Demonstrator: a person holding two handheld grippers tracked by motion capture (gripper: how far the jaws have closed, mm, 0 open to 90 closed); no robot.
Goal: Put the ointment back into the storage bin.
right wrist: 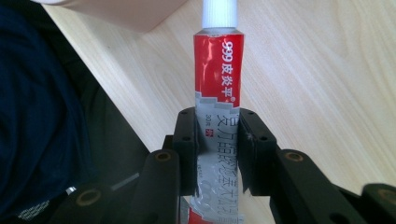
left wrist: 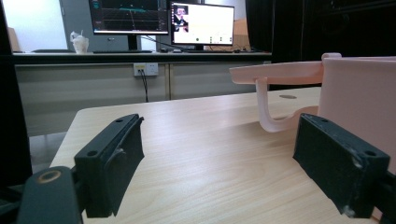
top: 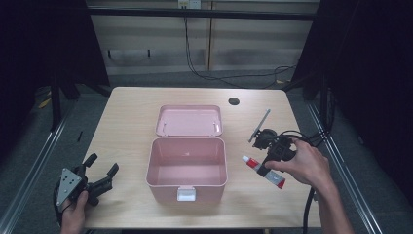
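Ointment tube [right wrist: 217,93] clamped in the right gripper [right wrist: 217,154], just right of the open pink box [top: 187,163]; keep it level, clear the rim; left gripper [left wrist: 219,163] rests open on the surface [left wrist: 205,140]

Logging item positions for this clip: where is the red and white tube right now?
The tube is clamped in the right gripper, right of the open pink box in the high view, near the table's right edge.
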